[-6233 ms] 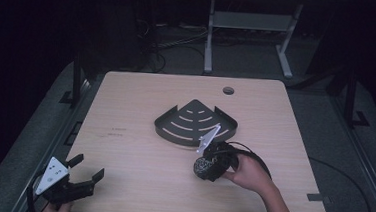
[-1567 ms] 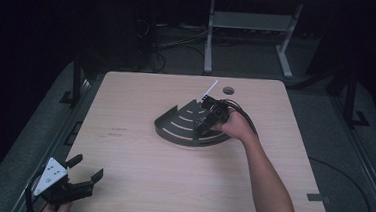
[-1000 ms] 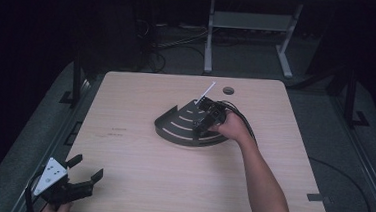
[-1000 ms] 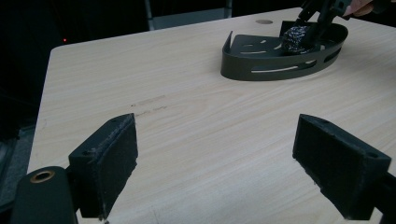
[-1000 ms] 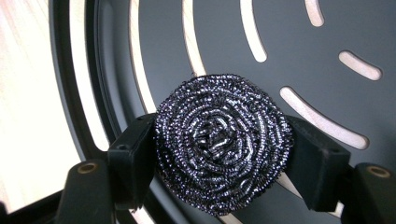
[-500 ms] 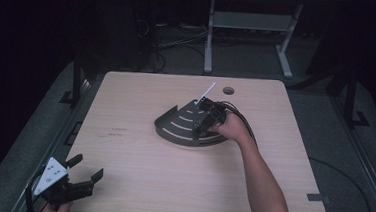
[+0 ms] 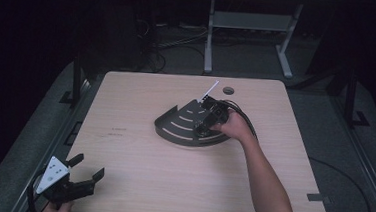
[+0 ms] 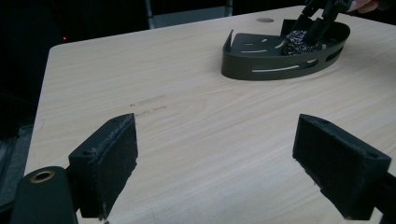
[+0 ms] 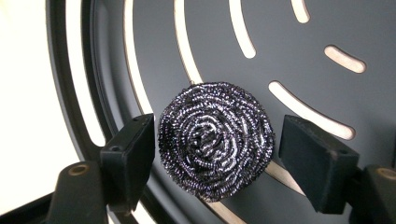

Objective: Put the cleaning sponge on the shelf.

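Note:
A round steel-wool scourer (image 9: 215, 144) lies on the slotted floor of a dark fan-shaped tray (image 9: 289, 42). My right gripper (image 9: 215, 140) straddles it, jaws on either side, with a thin gap showing at the right jaw. In the high view the right gripper (image 7: 208, 118) reaches down into the tray (image 7: 177, 130) at the table's middle. The left gripper view shows the scourer (image 8: 299, 42) inside the tray (image 8: 266, 65) under that gripper (image 8: 317, 21). My left gripper (image 7: 87, 165) rests at the table's front left corner, open and holding nothing (image 8: 217, 154).
The light wooden table (image 7: 137, 152) has a round cable hole (image 7: 228, 91) behind the tray. A metal stand (image 7: 246, 35) and cables lie on the dark floor beyond the far edge. Cable trails from the right gripper along the forearm (image 7: 266, 176).
The right gripper went from the table's front middle up into the tray with the scourer. Over the last second it has barely moved. The left gripper stayed put.

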`<action>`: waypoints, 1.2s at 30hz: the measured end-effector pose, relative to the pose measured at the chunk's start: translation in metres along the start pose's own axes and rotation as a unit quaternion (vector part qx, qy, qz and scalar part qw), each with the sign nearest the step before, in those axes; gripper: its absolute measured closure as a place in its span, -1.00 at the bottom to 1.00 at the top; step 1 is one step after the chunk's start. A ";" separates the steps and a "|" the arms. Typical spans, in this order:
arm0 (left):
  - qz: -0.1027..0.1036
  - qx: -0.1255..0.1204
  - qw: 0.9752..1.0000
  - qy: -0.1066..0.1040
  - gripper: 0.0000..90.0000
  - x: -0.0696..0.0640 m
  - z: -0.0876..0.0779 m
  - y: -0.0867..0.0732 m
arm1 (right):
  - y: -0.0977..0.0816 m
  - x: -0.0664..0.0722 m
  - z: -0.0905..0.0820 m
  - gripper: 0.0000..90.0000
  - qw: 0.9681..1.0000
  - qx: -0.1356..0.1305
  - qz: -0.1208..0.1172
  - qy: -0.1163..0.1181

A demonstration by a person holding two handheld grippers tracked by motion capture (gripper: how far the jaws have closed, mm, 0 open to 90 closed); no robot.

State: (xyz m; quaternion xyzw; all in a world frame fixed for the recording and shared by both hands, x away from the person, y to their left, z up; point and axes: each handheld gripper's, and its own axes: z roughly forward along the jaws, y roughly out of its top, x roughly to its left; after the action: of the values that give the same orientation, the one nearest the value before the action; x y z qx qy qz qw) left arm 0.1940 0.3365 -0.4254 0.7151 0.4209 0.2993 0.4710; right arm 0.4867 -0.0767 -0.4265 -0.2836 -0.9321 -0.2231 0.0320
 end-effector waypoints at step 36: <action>0.003 0.001 1.000 0.000 -0.71 0.000 0.000 0.000 | -0.013 0.015 -0.032 -0.52 1.000 -0.026 -0.012 -0.007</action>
State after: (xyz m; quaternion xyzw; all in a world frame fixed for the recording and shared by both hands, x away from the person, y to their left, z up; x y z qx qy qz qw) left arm 0.1941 0.3361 -0.4260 0.7171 0.4191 0.3001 0.4691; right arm 0.4648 -0.0920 -0.4003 -0.2745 -0.9294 -0.2461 0.0155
